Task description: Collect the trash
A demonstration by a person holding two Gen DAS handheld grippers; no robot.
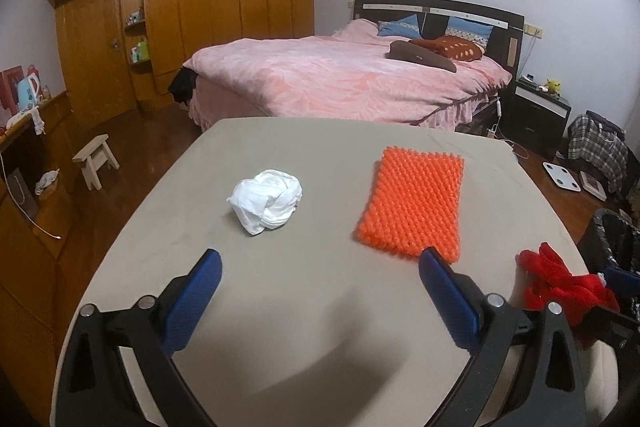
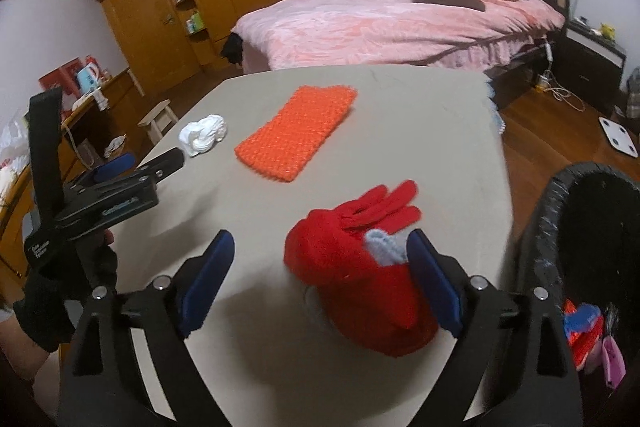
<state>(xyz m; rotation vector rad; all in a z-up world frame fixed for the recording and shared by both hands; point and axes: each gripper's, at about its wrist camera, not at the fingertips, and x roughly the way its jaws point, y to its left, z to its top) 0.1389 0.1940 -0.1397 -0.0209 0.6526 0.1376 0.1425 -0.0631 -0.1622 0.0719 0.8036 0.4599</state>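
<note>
A crumpled white wad (image 1: 266,201) lies on the beige table (image 1: 304,307), ahead and left of centre of my open, empty left gripper (image 1: 320,259). The wad also shows in the right wrist view (image 2: 203,134). An orange bumpy mat (image 1: 414,203) lies flat to its right, also in the right wrist view (image 2: 298,133). A red glove and red cloth pile (image 2: 360,259) with a pale blue bit lies between the open fingers of my right gripper (image 2: 320,239), nearer the right finger; whether it touches is unclear. The pile shows at the left view's right edge (image 1: 560,279).
A black-lined trash bin (image 2: 592,227) with colourful trash inside stands at the table's right edge. The left gripper (image 2: 120,179) shows at the left in the right wrist view. Behind the table are a pink bed (image 1: 340,79), a small stool (image 1: 94,159) and wooden wardrobes (image 1: 200,7).
</note>
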